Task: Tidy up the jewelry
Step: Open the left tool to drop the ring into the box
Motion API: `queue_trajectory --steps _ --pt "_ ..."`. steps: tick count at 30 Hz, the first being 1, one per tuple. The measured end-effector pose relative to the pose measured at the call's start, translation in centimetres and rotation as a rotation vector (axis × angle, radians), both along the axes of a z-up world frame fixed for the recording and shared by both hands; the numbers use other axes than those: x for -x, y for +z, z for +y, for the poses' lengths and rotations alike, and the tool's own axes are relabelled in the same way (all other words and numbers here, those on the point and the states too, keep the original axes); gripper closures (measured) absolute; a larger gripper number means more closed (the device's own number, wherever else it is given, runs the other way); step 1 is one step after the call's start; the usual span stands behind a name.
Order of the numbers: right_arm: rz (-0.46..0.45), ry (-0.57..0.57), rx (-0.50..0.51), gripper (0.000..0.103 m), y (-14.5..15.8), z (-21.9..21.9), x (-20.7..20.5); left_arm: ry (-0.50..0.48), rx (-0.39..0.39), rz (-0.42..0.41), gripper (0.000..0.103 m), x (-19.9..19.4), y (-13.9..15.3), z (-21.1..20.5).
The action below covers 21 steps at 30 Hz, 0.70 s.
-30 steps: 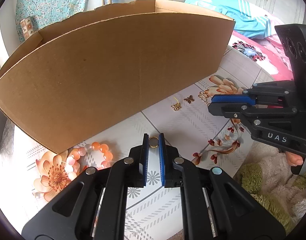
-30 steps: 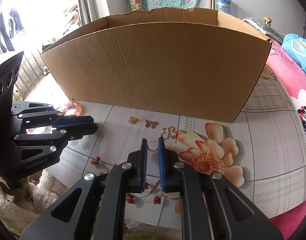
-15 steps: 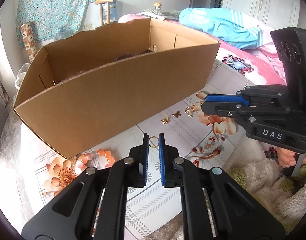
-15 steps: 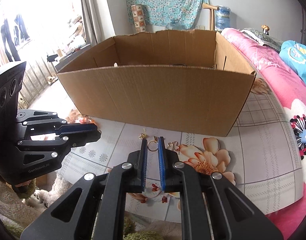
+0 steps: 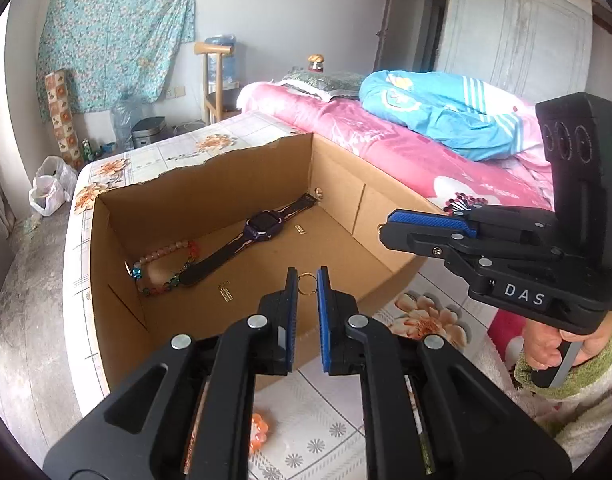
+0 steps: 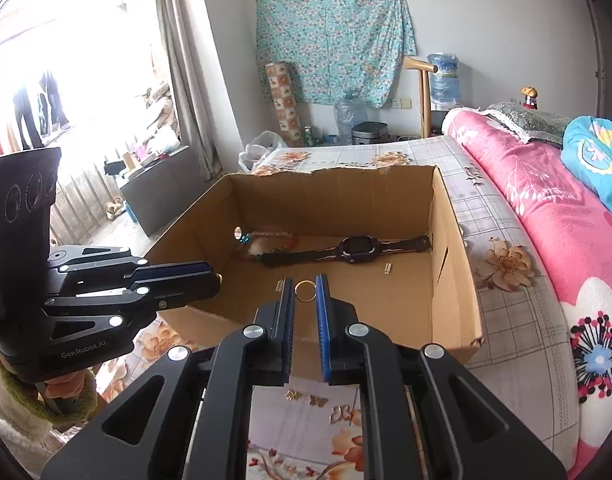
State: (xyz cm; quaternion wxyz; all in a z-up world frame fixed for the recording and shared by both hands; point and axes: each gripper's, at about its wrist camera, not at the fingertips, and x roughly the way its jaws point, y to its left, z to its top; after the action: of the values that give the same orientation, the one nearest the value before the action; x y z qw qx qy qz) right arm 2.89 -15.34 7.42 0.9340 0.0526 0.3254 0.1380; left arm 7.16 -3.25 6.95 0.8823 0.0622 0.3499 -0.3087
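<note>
Left wrist view: the left claw (image 5: 307,280) is closed on a small gold ring (image 5: 306,282), pinched at the fingertips, and hangs over the near wall of the open cardboard box (image 5: 122,280). On the box floor lie a dark wristwatch (image 5: 262,230), a bead bracelet (image 5: 162,268) and two small gold charms. The right claw (image 5: 390,222) shows side-on at the right, over the box's right wall; only a glint of gold shows at its tip. An orange bead piece (image 5: 258,432) rests on the flowered counter (image 5: 326,432), outside the box.

Right wrist view: the right claw (image 6: 305,290) grips a second gold ring (image 6: 305,291) over the box interior. Butterfly charms (image 6: 318,400) remain on the counter below it, unseen from the left. The left claw (image 6: 210,276) appears at left, above the box's near-left corner.

Judgement: the step in hand is carrying both rings to the box. Next, each claw should move further inside, sink low and part its jaws, lest the rings bounce or roll.
</note>
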Motion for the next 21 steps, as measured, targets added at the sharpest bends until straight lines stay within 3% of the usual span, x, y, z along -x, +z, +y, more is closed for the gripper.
queue_trajectory --steps 9,15,21 --pt "0.143 -0.064 0.016 0.092 -2.2 -0.8 -6.9 0.091 -0.038 0.122 0.094 -6.4 -2.2 -2.0" --pt "0.169 -0.082 0.02 0.091 -3.1 -0.7 -7.8 0.133 -0.038 0.156 0.093 -7.5 -2.8 -2.2" --pt "0.168 -0.092 0.016 0.091 -2.9 -0.9 -7.5 0.154 -0.047 0.154 0.083 -7.5 -3.0 -2.1"
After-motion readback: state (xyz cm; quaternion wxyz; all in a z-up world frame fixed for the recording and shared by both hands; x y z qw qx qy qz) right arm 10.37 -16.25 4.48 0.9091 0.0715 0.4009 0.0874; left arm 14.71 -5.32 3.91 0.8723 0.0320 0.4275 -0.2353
